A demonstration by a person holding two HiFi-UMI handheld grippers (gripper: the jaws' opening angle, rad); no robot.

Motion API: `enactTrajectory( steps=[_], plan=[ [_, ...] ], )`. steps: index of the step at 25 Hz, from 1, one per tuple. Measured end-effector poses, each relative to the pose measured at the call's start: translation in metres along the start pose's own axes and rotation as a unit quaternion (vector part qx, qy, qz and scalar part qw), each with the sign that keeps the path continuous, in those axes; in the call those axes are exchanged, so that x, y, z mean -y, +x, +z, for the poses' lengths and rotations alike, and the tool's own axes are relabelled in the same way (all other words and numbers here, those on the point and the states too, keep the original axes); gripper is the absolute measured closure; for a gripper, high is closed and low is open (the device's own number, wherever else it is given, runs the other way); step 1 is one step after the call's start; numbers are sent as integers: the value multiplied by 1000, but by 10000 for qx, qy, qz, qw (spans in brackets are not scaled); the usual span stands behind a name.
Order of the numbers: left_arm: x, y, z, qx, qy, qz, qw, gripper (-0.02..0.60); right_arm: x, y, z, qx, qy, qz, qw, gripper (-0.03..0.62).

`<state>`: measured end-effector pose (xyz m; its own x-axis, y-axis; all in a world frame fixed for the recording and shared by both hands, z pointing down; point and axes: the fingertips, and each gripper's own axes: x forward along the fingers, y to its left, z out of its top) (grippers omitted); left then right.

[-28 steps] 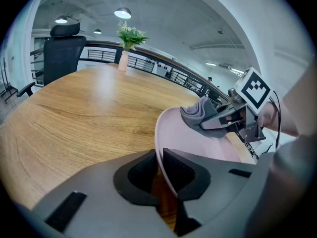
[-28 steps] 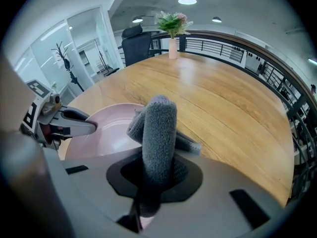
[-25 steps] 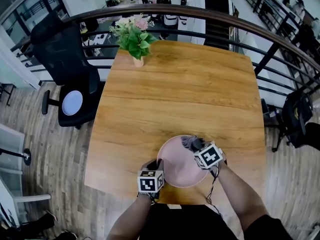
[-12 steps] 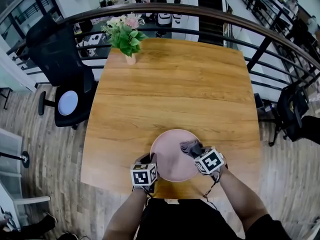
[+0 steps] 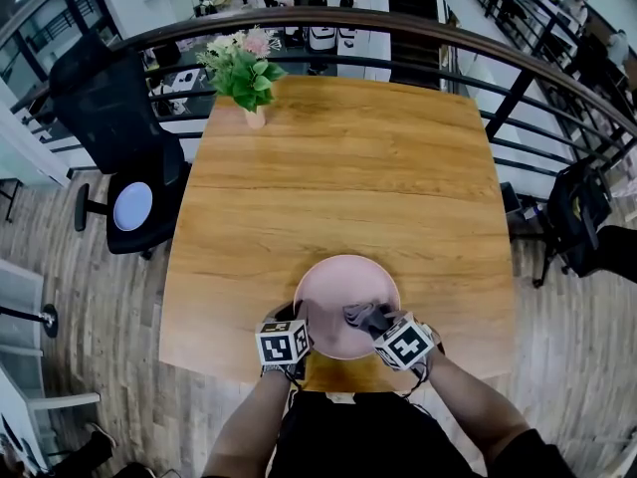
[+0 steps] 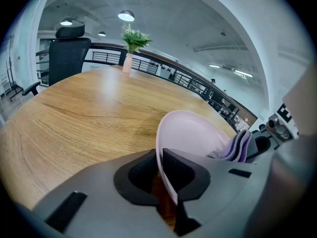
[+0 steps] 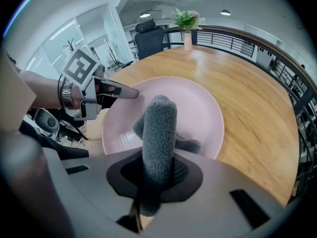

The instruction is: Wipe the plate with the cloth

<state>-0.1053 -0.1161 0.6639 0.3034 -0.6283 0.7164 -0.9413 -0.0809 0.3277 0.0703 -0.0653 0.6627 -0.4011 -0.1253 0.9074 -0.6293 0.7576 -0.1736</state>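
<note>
Wiping seems to be under way on the pink plate (image 5: 341, 277), which lies at the near edge of the wooden tabletop (image 5: 348, 167), between the two grippers. The left gripper (image 6: 159, 165) is closed on the plate's rim: the thin edge is seen pinched between its two dark pads, and the dish spreads out ahead of it and to its right. The right gripper (image 7: 157, 171) is clamped on a grey fluffy cloth (image 7: 159, 125). The cloth is rolled into a thick wad that sticks out ahead of the jaws, and its front end is laid on the plate's inner surface, in the part closest to this gripper.

For a good result, the wad should be pressed down moderately and drawn in overlapping strokes, so that the far half of the dish and the rim are also reached. The hard jaws should be held above the plate, with only cloth in contact. The hold at the rim should stay firm, because otherwise the plate could be pushed along the tabletop or over its near edge.
</note>
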Motion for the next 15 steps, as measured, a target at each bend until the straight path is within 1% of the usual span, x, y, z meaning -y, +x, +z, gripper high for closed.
enactTrajectory(
  steps=[10, 13, 15],
  plan=[
    [0, 1, 0, 7, -25, 5, 10000, 528, -67, 17, 3, -115, -458, 599, 9971, 540],
    [-1, 1, -1, -10, -50, -16, 10000, 528, -79, 21, 9, -60, -422, 762, 9962, 540],
    [-1, 1, -1, -29, -79, -53, 10000, 528, -77, 25, 14, 75, -173, 795, 9967, 540]
  ],
)
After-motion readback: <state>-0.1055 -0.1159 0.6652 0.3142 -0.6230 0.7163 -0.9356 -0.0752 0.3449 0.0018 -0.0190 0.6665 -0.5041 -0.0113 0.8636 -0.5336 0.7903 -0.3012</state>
